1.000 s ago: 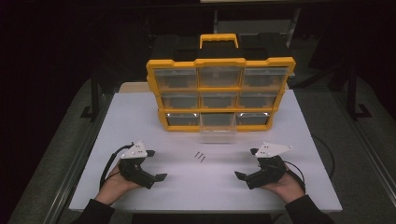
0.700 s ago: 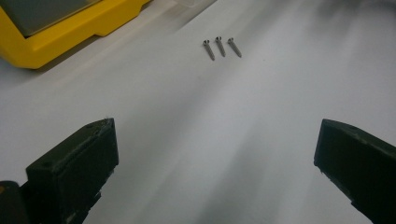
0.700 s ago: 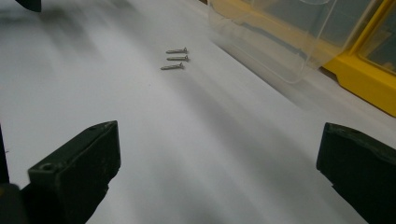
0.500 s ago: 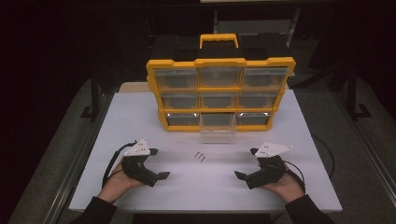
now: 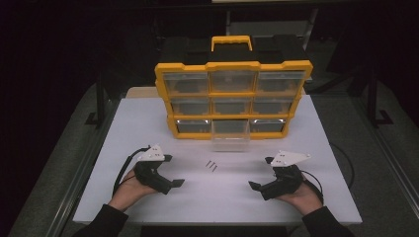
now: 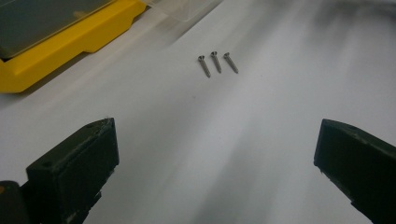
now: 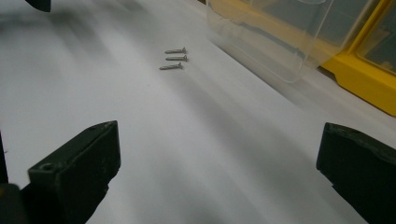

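Nothing moved; both jaws spread, 3 screws (image 5: 212, 166) between, open drawer (image 5: 230, 135) behind.

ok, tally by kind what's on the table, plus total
Screws: 3, side by side on the white table
Organizer: 1, yellow, with 9 clear drawers; the bottom-middle drawer is pulled out
Grippers: 2, left and right, both open
Total: 6
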`<state>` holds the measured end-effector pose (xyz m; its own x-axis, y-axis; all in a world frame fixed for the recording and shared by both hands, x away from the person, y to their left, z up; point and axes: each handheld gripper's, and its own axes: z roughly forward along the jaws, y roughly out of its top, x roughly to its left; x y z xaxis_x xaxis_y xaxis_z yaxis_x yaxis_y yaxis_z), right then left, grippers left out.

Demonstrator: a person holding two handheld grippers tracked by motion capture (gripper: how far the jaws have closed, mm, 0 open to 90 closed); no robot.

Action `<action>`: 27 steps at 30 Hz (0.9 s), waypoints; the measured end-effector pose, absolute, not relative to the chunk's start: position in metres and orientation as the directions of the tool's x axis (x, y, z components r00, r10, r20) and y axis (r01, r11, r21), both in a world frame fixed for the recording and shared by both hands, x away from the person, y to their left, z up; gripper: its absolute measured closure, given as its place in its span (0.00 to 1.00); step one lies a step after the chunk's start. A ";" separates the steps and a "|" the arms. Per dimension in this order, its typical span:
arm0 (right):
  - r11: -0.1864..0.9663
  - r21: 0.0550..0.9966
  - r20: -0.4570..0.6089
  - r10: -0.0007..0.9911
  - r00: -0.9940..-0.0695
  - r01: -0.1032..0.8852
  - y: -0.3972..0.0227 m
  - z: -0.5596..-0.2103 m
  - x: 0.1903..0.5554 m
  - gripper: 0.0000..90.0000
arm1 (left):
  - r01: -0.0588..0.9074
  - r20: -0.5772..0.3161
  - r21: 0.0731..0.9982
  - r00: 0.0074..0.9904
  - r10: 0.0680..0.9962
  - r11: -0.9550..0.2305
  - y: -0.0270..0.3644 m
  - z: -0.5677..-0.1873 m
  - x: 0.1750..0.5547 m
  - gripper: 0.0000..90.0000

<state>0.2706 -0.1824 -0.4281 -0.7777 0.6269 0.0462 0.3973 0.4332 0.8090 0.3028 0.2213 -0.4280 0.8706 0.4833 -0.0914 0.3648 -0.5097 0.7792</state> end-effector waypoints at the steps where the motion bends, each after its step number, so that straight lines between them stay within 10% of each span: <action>1: 0.433 0.809 0.046 0.628 -0.777 0.398 -0.182 -0.428 0.271 0.00 | 0.363 -0.093 0.780 0.873 0.479 -0.510 0.219 -0.427 0.303 0.00; 27: 0.433 0.812 0.045 0.622 -0.782 0.391 -0.181 -0.428 0.270 0.00 | 0.349 -0.082 0.779 0.881 0.466 -0.521 0.199 -0.421 0.316 0.00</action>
<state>0.2701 -0.1814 -0.4277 -0.7817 0.6220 0.0446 0.3911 0.4332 0.8120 0.3159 0.1990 -0.4212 0.8808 0.4663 -0.0822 0.3487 -0.5213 0.7789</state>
